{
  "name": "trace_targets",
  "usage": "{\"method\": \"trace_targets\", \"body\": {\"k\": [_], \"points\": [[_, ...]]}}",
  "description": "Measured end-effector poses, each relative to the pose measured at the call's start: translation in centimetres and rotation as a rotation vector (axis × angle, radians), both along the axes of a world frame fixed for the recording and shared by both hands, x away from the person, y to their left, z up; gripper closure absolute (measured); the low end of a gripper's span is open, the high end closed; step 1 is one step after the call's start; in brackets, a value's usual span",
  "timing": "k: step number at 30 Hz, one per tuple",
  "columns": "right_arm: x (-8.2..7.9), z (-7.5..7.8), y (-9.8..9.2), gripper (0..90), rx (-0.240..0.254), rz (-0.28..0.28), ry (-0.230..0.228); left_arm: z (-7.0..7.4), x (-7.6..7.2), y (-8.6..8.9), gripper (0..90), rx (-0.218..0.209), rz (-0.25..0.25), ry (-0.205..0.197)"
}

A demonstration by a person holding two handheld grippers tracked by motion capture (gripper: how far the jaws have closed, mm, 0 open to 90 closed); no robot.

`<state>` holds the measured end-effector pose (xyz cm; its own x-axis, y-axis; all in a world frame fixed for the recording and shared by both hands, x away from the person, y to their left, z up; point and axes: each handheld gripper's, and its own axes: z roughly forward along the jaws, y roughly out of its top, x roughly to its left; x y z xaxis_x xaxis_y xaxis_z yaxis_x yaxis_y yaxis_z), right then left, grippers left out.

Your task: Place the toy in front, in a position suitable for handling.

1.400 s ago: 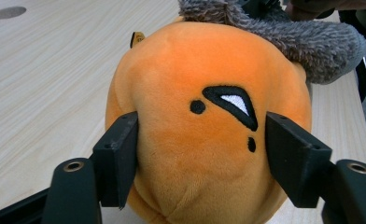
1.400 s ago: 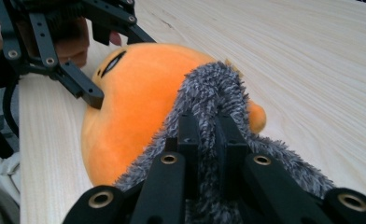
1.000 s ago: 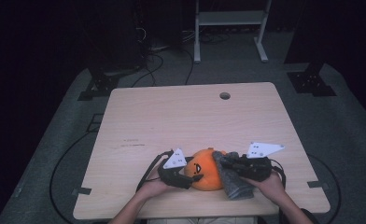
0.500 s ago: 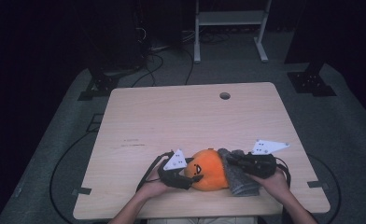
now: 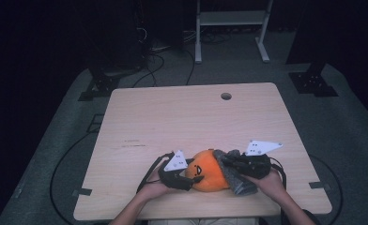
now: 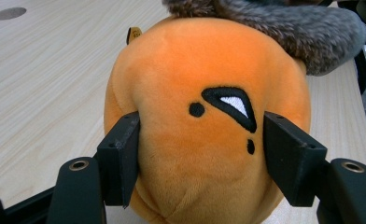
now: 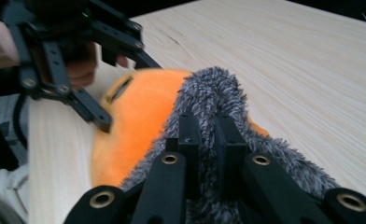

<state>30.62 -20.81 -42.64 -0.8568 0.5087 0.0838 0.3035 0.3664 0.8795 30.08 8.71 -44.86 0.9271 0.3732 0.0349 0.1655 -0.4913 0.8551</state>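
An orange plush toy (image 5: 209, 172) with a stitched black face lies near the table's front edge. My left gripper (image 5: 194, 176) holds it from the left. In the left gripper view its jaws (image 6: 200, 154) have just been closing, and the pads (image 6: 121, 154) dent the plush (image 6: 204, 93) on both sides. A grey furry piece (image 5: 238, 182) drapes over the toy's right side. My right gripper (image 5: 226, 161) is shut on it. In the right gripper view the jaws (image 7: 208, 123) pinch the grey fur (image 7: 214, 88) above the orange body (image 7: 139, 116).
The wooden table (image 5: 182, 122) has a round cable hole (image 5: 226, 96) at the back. Both forearms come in over the front edge. A white frame (image 5: 229, 28) and dark stands (image 5: 313, 79) are on the floor behind, with cables trailing at the left.
The right gripper with the grey fur has edged slightly up and toward the plush. The left gripper has kept its place on the toy.
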Motion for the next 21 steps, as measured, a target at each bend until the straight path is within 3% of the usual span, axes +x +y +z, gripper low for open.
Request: {"method": "trace_targets", "body": {"k": [5, 10, 12, 14, 15, 17, 18, 21], "points": [[0.8, -0.6, -1.7, 82.8, -0.035, -0.059, 0.038, 0.3, -0.5, -0.6, 34.3, 0.024, -0.012, -0.044], [0.2, 1.7, -0.6, 82.7, 0.033, 0.011, -0.013, 0.4, -1.2, -1.0, 34.6, 0.048, -0.039, -0.095], [0.5, 2.0, 0.4, 82.7, 0.003, 0.032, -0.02, 0.5, -1.4, -1.0, 34.1, 0.05, -0.05, -0.101], [0.7, 1.2, 1.2, 82.7, -0.045, 0.043, -0.006, 0.7, -1.1, -0.8, 27.4, 0.035, -0.048, -0.074], [0.7, 1.1, 1.3, 82.7, -0.046, 0.042, -0.005, 0.7, -1.0, -0.7, 23.3, 0.028, -0.044, -0.057], [0.5, 0.8, 1.2, 82.7, -0.04, 0.031, -0.013, 0.9, -0.2, -0.5, 16.9, -0.006, -0.018, -0.002], [0.3, 0.6, 1.1, 82.8, -0.033, 0.028, -0.012, 0.8, 0.0, -0.5, 12.0, -0.007, -0.003, 0.019], [-0.1, 0.3, 0.5, 82.8, 0.001, 0.032, -0.005, 0.2, 0.9, -0.7, 6.3, -0.01, -0.002, 0.131]]}}
